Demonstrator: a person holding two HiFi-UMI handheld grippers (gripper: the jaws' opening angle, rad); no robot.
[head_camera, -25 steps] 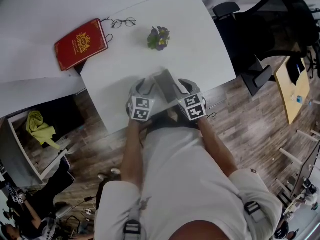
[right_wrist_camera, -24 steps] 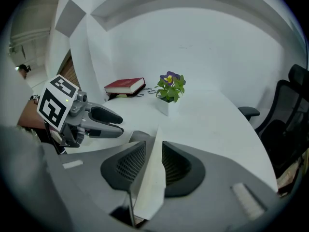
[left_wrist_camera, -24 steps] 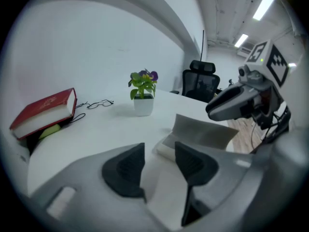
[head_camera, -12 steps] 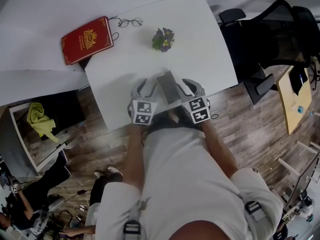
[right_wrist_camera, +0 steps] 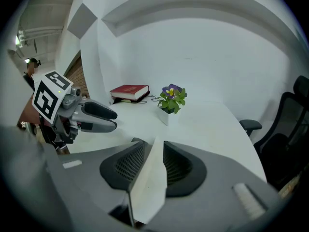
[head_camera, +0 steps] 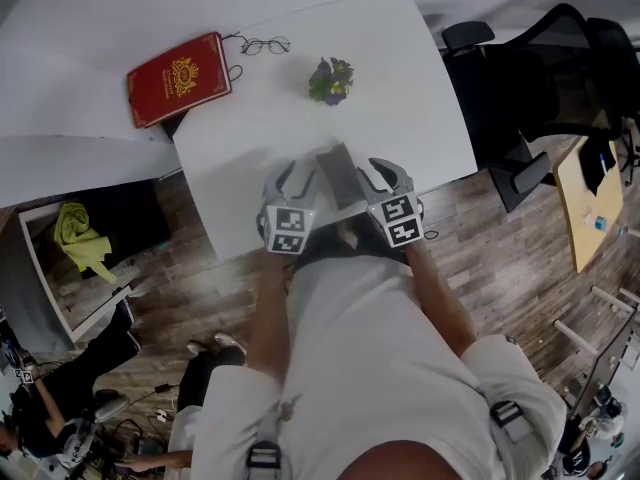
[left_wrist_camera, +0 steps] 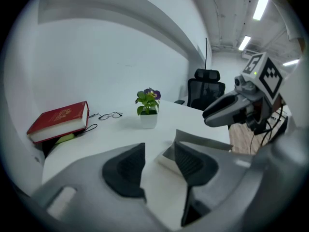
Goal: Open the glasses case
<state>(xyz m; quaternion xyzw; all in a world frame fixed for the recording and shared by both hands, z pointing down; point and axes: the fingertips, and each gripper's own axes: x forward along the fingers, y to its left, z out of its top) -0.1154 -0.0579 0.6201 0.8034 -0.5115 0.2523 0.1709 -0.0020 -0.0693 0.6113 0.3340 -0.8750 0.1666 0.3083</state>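
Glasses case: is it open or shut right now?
Open, at least partly. In the left gripper view the glasses case has its lid lifted off its base, and the right gripper pinches that lid.

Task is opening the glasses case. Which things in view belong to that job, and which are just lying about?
In the job:
- glasses case, a flap of it clamped in the right gripper
- left gripper, jaws apart, close beside the case

Lying about:
- red book
- eyeglasses
- potted plant
- office chair
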